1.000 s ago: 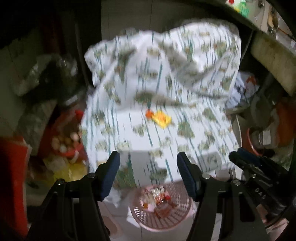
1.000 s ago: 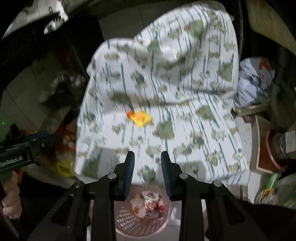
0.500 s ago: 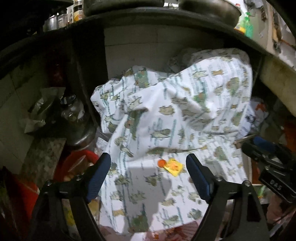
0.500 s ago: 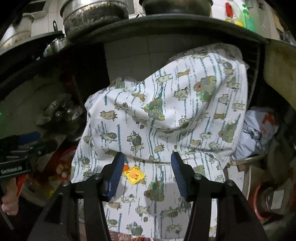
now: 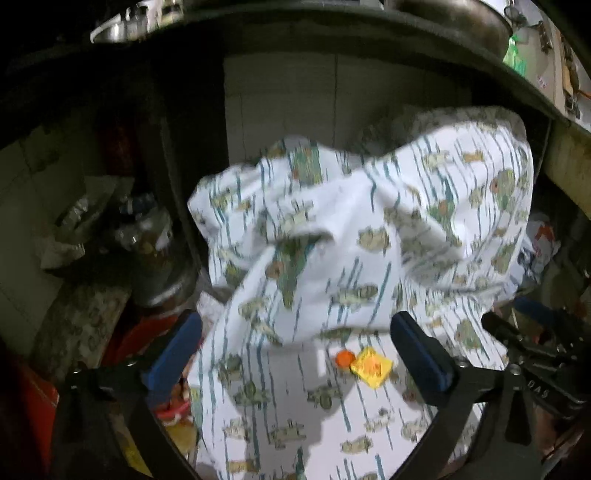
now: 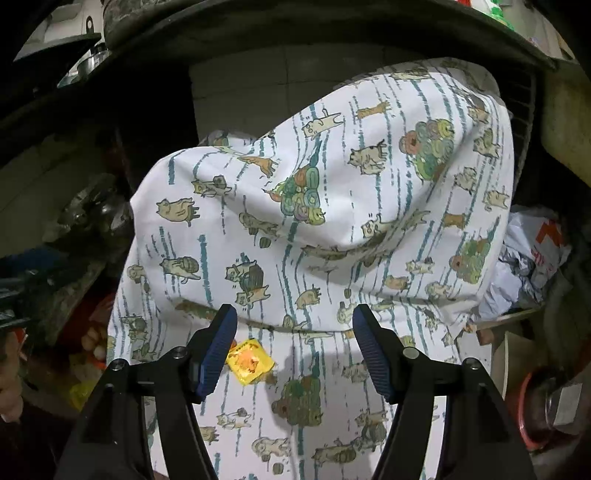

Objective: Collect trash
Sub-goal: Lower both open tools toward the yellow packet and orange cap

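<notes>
STEP: reaching for trash | LEFT: left gripper [image 5: 295, 354] spread widest after opening, empty | RIGHT: right gripper [image 6: 291, 347] parted, also just opening, empty | TARGET: yellow wrapper [image 6: 250, 362] beside orange cap [image 5: 345, 358] on cat-print cloth [image 6: 332, 206] | ADVICE: straddle wrapper, pinch without cloth.

I face a dim recess under a dark curved shelf [image 6: 332, 40]. Behind it stands a pale tiled wall [image 5: 332, 99]. Metal pots [image 5: 118, 29] sit on top of the shelf, and cluttered jars [image 5: 155, 251] crowd the shadows below it.
</notes>
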`<state>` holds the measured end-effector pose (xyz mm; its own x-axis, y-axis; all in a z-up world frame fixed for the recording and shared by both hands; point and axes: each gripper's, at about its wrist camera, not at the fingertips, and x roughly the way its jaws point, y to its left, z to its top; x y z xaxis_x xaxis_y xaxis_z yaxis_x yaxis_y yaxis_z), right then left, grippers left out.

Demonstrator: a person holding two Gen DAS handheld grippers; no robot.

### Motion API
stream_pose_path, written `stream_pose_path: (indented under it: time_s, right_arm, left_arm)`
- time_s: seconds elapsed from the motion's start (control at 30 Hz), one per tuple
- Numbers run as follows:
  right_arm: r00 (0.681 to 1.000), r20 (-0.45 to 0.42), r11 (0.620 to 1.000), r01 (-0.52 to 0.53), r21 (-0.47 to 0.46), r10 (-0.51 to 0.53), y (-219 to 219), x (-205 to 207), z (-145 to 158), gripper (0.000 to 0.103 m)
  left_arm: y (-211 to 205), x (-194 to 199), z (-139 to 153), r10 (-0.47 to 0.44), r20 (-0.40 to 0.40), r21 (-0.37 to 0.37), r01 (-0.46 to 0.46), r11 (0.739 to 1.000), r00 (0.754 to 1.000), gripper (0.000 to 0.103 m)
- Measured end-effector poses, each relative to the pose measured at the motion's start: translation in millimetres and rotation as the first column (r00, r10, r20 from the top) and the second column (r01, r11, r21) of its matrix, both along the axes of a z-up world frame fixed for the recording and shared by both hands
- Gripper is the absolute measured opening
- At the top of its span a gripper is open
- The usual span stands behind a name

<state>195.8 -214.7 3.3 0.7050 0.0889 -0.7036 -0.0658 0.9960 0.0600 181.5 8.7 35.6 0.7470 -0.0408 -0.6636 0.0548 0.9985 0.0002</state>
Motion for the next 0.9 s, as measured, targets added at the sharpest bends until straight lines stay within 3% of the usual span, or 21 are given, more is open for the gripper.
stream_pose_path:
  time_s: [0.07, 0.2, 0.27, 0.33, 0.43, 0.5, 0.6, 0.77, 0.9]
  right_arm:
    - [1.0, -0.007, 1.0, -0.01, 0.009, 0.01, 2, 5, -2, 0.078]
    - [1.0, -0.017, 1.0, -0.011, 0.022, 0.012, 7, 12, -11, 0.087]
    - [0.998, -0.052, 1.0, -0.027, 0.001, 0.027, 13, 18, -22, 0.088]
    - [0.993, -0.103, 0.998, -0.059, 0.0, 0.059, 19, 25, -34, 0.088]
    - [0.966, -0.225, 0.991, -0.115, 0.072, 0.129, 26, 40, -60, 0.088]
    - [0.943, -0.296, 0.987, -0.129, 0.094, 0.152, 31, 49, -82, 0.088]
    - [0.923, -0.36, 0.989, -0.148, -0.005, 0.136, 48, 57, -113, 0.088]
    - [0.888, -0.431, 0.976, -0.208, -0.064, 0.161, 71, 60, -152, 0.088]
    - [0.885, -0.437, 0.973, -0.218, -0.08, 0.162, 82, 63, -167, 0.088]
  left_arm:
    - [1, 2, 3, -0.012, 0.009, -0.01, 0.012, 1.0, 1.0, 0.102]
    - [4, 13, -1, -0.011, -0.03, 0.002, 0.011, 1.0, 0.999, 0.102]
    - [4, 25, -13, -0.023, -0.123, 0.018, 0.026, 1.0, 0.992, 0.102]
    - [4, 38, -34, -0.034, -0.241, 0.027, 0.042, 0.999, 0.97, 0.102]
    - [9, 47, -56, -0.011, -0.334, -0.014, 0.007, 1.0, 0.942, 0.102]
    - [13, 50, -60, -0.018, -0.348, -0.034, 0.007, 0.999, 0.937, 0.102]
    - [20, 53, -64, 0.007, -0.349, -0.02, -0.015, 1.0, 0.937, 0.102]
    - [33, 63, -82, 0.044, -0.404, -0.008, -0.051, 0.999, 0.914, 0.102]
    - [41, 64, -88, 0.062, -0.434, -0.006, -0.071, 0.997, 0.899, 0.102]
